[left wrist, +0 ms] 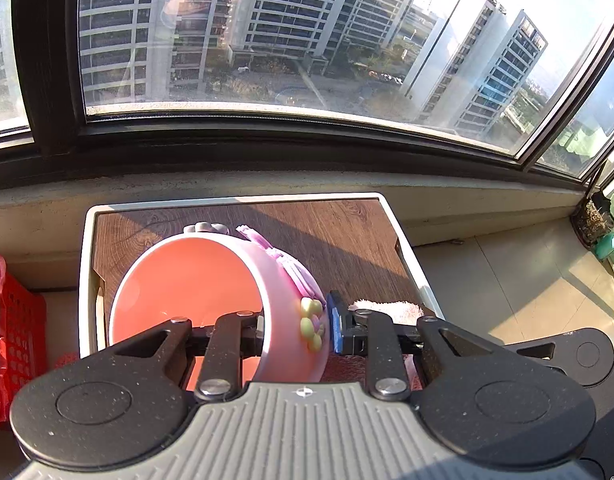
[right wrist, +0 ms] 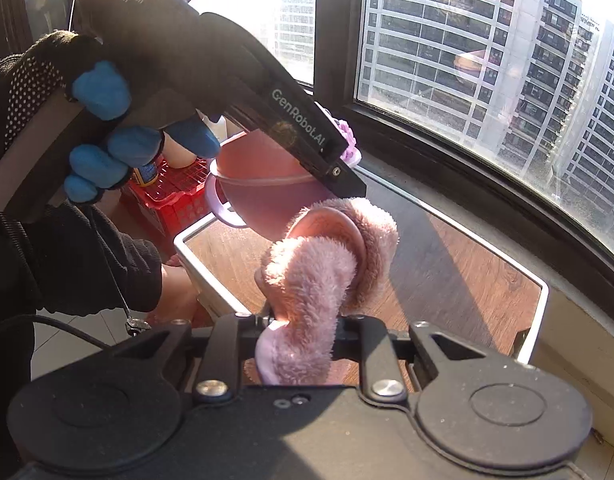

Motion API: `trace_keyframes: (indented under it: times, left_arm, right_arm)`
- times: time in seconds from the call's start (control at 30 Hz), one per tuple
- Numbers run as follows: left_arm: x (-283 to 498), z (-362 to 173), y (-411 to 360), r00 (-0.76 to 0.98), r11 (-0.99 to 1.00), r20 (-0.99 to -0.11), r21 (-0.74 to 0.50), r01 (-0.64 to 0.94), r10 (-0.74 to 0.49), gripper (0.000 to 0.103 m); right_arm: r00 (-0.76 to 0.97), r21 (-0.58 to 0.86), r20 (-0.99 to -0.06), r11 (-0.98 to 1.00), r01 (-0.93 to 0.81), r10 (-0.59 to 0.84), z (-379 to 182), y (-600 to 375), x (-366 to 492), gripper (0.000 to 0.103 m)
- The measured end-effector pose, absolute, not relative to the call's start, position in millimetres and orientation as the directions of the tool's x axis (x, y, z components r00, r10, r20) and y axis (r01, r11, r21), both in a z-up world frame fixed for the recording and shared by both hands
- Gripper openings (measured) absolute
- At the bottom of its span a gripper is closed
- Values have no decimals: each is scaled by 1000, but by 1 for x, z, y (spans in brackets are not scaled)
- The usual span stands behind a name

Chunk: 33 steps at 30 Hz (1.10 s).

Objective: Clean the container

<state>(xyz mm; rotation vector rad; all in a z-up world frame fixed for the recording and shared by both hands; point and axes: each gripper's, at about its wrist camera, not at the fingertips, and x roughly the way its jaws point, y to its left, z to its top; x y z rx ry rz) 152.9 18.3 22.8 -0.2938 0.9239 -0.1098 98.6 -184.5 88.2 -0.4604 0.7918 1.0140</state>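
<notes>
A pink bowl [left wrist: 195, 280] with purple and green flower trim hangs tilted on its side above the wooden tray table [left wrist: 347, 232]. My left gripper [left wrist: 297, 330] is shut on the bowl's rim, one finger inside and the blue pad [left wrist: 335, 328] outside. In the right wrist view the same bowl [right wrist: 263, 184] hangs under the left gripper [right wrist: 339, 176], held by a gloved hand [right wrist: 103, 92]. My right gripper [right wrist: 303, 322] is shut on a fluffy pink cloth [right wrist: 307, 280]. The cloth curls up to the bowl's underside. The cloth [left wrist: 387, 310] also peeks out beside the bowl.
The tray table has a raised white rim [right wrist: 541, 292] and stands against a concrete window sill [left wrist: 267, 184] under a large window. A red crate [left wrist: 15, 332] holding bottles [right wrist: 147, 174] stands left of the table. A plant pot [left wrist: 595, 220] sits at the far right on the tiled floor.
</notes>
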Motion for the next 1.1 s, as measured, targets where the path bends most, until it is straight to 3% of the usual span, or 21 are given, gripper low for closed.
trace_keyframes:
  times: [0.27,1.1]
  left_arm:
    - [149,23,4,589,954,-770,-299,5,-245,24]
    - [148,22,13,596,961,-777,-275,-31,-203,24]
  right_arm:
    - [357,-14,-781,557,-831,513,80,-184,113,20]
    - [323,52,-760,549,-834,564,86,-187,110,20]
